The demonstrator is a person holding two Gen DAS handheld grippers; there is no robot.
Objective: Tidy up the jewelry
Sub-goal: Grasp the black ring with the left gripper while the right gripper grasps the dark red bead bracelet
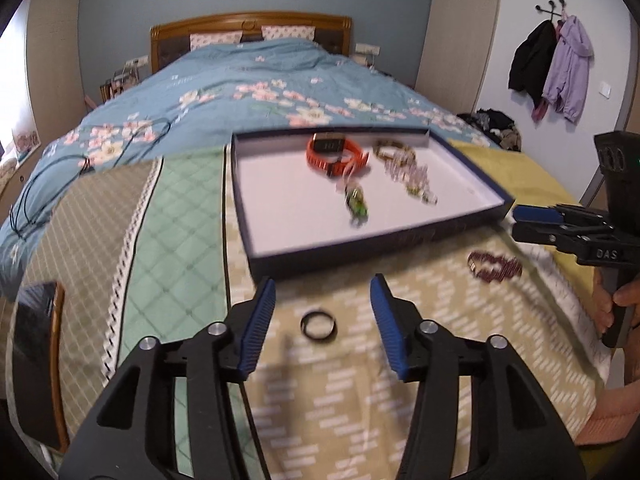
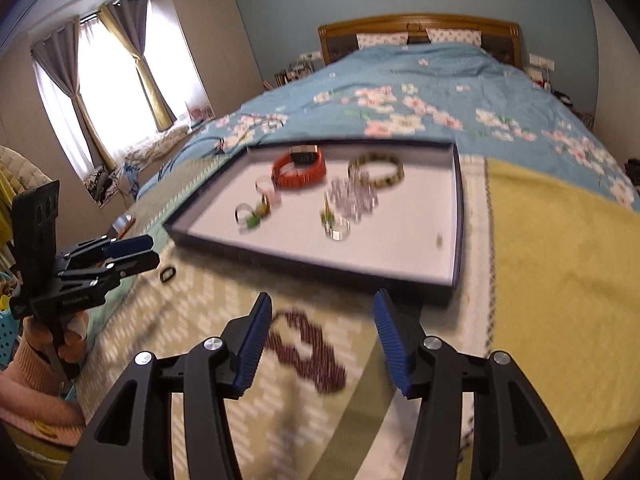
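A dark blue tray (image 1: 312,258) (image 2: 320,276) with a white floor lies on the quilted bed cover. In it are an orange watch (image 1: 336,152) (image 2: 300,170), a green-brown bead bracelet (image 1: 394,150) (image 2: 376,170), a clear crystal bracelet (image 1: 408,176) (image 2: 354,198), a green pendant (image 1: 356,200) and small rings (image 2: 340,233). In front of the tray, a black ring (image 1: 319,326) (image 2: 167,274) lies untouched between the fingers of my open left gripper (image 1: 323,284) (image 2: 150,252). A dark red bead bracelet (image 2: 308,348) (image 1: 496,266) lies on the cover between the fingers of my open right gripper (image 2: 322,298) (image 1: 520,220), apart from the pads.
Behind the tray spreads a blue floral quilt (image 1: 248,80) with a black cable (image 1: 40,184) on its left side. A wooden chair (image 1: 40,360) stands at the bed's left edge. A yellow blanket (image 2: 560,260) covers the right side. Coats (image 1: 552,64) hang on the right wall.
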